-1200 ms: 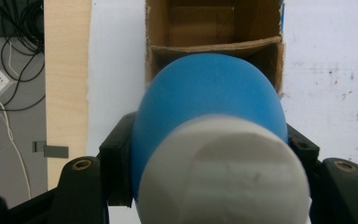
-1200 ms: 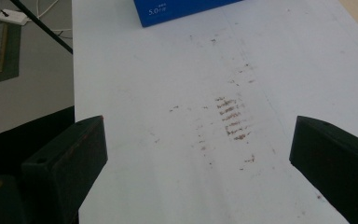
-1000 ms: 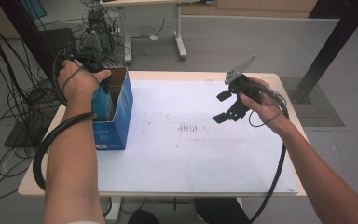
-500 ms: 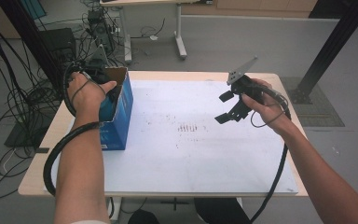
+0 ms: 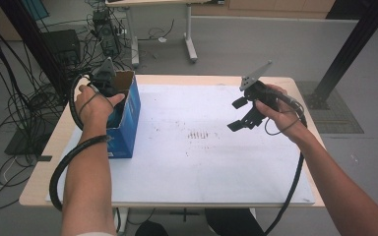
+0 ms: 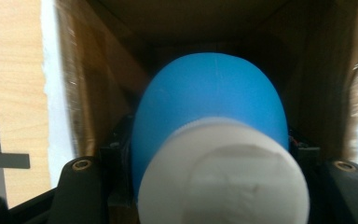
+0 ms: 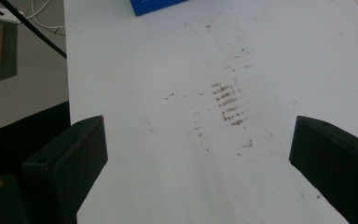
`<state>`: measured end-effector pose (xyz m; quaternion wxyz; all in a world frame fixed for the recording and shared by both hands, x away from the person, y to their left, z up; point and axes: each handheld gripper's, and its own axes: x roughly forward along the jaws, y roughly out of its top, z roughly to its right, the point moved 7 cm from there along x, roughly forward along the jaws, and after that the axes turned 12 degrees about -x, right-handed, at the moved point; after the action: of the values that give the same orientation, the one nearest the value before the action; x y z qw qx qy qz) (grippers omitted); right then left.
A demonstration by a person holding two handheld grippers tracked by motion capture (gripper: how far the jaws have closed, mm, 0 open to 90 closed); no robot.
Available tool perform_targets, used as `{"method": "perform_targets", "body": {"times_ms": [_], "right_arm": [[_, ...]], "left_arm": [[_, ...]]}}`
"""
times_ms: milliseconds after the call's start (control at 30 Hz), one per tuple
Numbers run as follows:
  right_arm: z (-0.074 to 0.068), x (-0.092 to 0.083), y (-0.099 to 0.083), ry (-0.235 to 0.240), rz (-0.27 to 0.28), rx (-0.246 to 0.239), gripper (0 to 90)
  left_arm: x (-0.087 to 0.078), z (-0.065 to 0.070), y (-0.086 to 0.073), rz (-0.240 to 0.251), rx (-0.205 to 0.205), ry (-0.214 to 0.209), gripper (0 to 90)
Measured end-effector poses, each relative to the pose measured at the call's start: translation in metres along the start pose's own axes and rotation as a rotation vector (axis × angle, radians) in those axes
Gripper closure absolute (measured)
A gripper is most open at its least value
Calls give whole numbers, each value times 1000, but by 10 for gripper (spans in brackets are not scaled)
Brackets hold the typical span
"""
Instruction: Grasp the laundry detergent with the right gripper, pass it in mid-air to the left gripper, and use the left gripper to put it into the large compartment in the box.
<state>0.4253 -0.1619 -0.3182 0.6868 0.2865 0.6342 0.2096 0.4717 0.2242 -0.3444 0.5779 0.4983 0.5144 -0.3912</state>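
A blue bottle (image 6: 209, 102) with a white cap (image 6: 223, 179) sits between the jaws of my left gripper (image 6: 209, 147), which is shut on it. The bottle points down into an open blue cardboard box (image 5: 128, 118) whose brown inner walls (image 6: 98, 84) surround it. In the high view, the left gripper (image 5: 107, 86) reaches into the box's top at the table's left side, its fingertips hidden inside. My right gripper (image 5: 235, 115) hovers open over the right half of the table, with nothing between its jaws (image 7: 198, 154).
A white sheet (image 5: 202, 167) with brown scuff marks (image 7: 228, 105) covers the wooden table (image 5: 39, 182). The box's blue corner (image 7: 154, 5) lies at the far end in the right gripper view. Cables and equipment lie on the floor to the left.
My left hand has sunk, carrying the blue bottle down into the open box. The right gripper has stayed where it was, still open.
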Motion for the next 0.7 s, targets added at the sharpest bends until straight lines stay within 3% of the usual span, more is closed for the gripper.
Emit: {"method": "perform_targets", "body": {"times_ms": [467, 700], "right_arm": [[1, 3, 0, 0, -6, 1, 41], [2, 2, -2, -1, -8, 2, 41]], "left_arm": [[3, -3, 1, -9, -21, -38, 368], [5, -1, 1, -20, -15, -28, 369]]}}
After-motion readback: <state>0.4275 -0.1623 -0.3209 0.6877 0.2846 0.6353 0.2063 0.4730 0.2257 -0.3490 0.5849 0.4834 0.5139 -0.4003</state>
